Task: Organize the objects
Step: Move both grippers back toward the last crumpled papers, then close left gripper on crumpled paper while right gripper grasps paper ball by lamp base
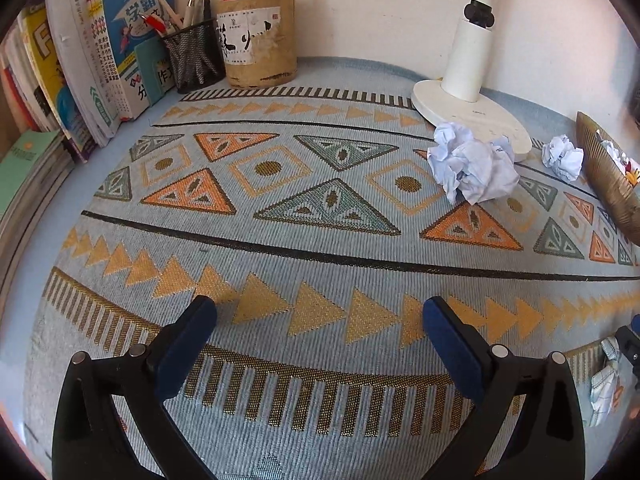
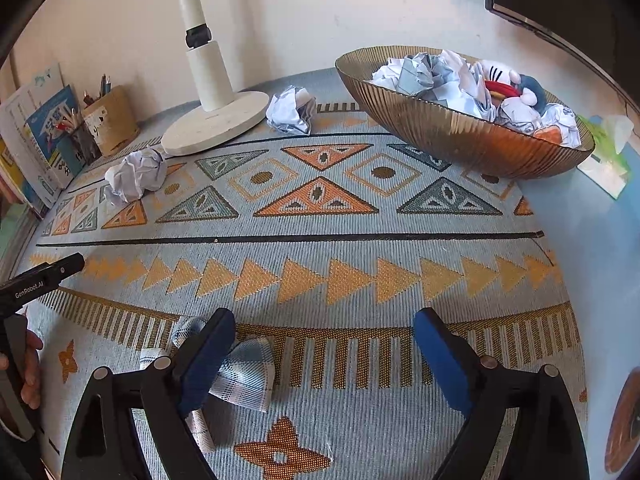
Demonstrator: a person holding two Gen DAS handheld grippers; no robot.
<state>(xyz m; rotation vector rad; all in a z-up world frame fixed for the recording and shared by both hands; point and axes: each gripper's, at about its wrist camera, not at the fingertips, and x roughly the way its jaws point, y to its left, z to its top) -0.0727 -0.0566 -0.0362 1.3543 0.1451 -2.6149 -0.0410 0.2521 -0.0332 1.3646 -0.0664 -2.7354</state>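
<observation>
Two crumpled paper balls lie on the patterned cloth near the lamp base: a larger ball and a smaller ball. A ribbed amber bowl holds several crumpled papers and a plush toy. A folded checked cloth lies flat by my right gripper's left finger. My left gripper is open and empty over the cloth. My right gripper is open and empty.
A white lamp stands at the back. Pen holders and leaning books line the back left. A tissue pack lies right of the bowl. The left hand-held gripper's body shows at left.
</observation>
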